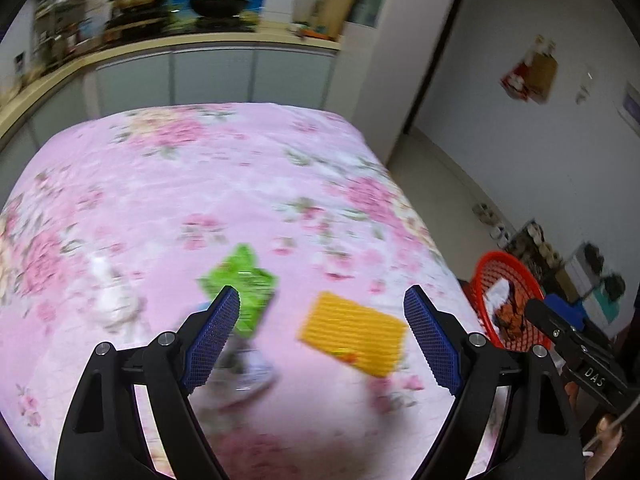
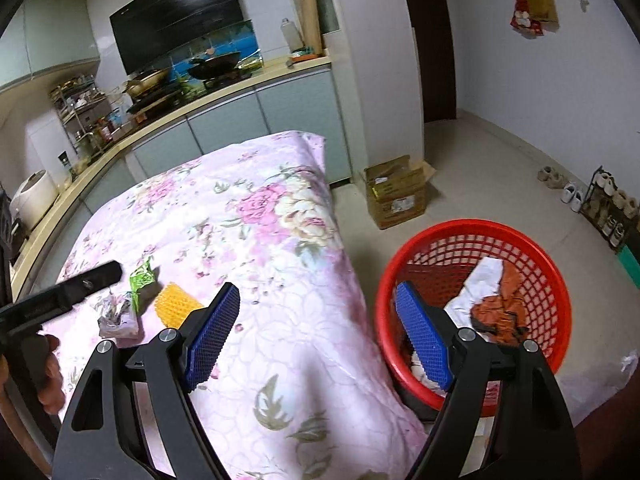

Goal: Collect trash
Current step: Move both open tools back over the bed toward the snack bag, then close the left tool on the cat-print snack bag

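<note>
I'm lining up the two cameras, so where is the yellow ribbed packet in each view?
Left wrist: yellow ribbed packet lies low centre, between the open left claw's fingers.
Right wrist: the packet lies lower left on the bed.
Shared landmark: green wrapper just left of it.

Motion-blurred green wrapper [image 1: 240, 280], yellow packet [image 1: 354, 334], white scrap [image 1: 110, 294]; red basket [image 1: 486, 268] partly behind right hand-held gripper [image 1: 560, 328].
</note>
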`<state>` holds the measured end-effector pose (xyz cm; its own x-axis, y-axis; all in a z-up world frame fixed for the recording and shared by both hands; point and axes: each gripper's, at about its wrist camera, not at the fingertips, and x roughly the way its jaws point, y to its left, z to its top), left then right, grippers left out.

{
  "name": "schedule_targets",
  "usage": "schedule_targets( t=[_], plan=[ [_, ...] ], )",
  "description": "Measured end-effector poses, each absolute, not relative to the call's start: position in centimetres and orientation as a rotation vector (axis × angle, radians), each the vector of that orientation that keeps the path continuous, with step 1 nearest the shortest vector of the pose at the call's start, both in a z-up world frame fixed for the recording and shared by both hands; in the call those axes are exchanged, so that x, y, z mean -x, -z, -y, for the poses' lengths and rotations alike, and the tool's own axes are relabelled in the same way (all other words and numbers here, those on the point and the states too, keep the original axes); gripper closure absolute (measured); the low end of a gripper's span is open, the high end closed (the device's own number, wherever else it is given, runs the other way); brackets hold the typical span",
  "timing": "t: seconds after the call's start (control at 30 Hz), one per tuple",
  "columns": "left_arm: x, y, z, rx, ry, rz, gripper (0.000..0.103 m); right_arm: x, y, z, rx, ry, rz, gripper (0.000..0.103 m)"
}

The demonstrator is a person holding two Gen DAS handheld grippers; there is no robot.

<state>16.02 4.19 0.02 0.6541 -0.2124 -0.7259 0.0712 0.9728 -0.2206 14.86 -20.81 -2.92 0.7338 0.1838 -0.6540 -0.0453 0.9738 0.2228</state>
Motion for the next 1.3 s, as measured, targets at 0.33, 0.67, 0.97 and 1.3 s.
schedule_targets(
  t=[0.33,0.67,0.97,1.3],
  plan=[
    [-15.1,0.7,-11.7,0.326,0.056,-0.855,0.021,-16.0,3.3,19.1,-0.200,-0.185,-0.752,0.025],
    [-16.0,5.5,-9.0,0.279,0.104,-0.960,0.022,-16.3,3.9,18.2,-0.196,-0.208,-0.775,0.025],
    [-16.4,6.8,-9.2,0.242,0.066,-0.957,0.046,-16.6,4.6,16.7,-0.164,-0.231,-0.799,0.025],
    [-15.2,6.7,-9.3,0.213,0.089,-0.928,0.053,-17.5,5.3,13.7,-0.090,-0.295,-0.827,0.025]
  ],
)
